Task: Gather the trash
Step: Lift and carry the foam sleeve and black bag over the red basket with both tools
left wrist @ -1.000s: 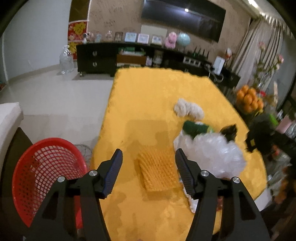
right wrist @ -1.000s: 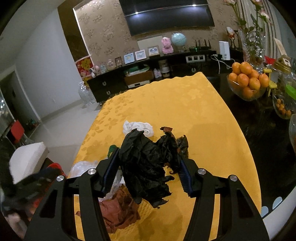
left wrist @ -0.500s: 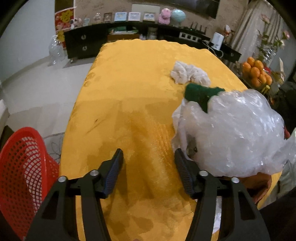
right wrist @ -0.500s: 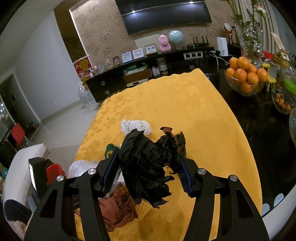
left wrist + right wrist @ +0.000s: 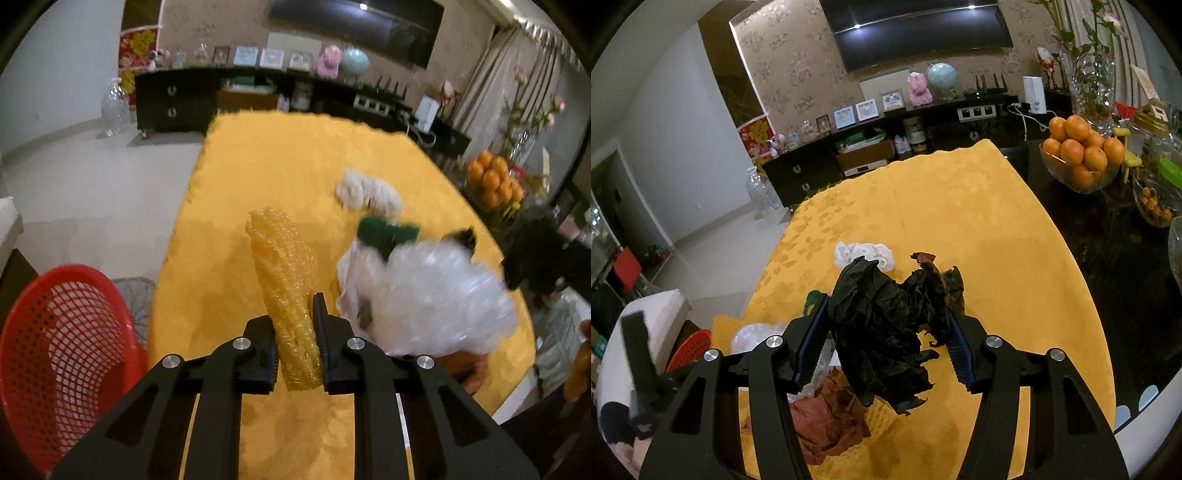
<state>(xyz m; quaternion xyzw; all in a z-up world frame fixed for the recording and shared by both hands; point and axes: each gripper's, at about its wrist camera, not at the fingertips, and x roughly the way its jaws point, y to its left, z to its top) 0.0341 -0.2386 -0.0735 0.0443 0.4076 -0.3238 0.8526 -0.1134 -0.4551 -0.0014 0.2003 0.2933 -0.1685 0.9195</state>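
Note:
My left gripper is shut on a yellow bubble-wrap sheet, folded upright between the jaws and lifted off the yellow tablecloth. A red mesh basket stands low at the left, beside the table. My right gripper is shut on a crumpled black plastic bag, held above the cloth. On the table lie a clear plastic bag, a green item, a white crumpled tissue and brown paper.
A glass bowl of oranges and other dishes stand on the dark table at the right. A black sideboard runs along the far wall. A white cushioned seat is at the left, near the basket.
My left gripper has shut on the yellow bubble wrap that lay flat on the cloth and lifted it. My right gripper keeps holding the black bag, nearly still.

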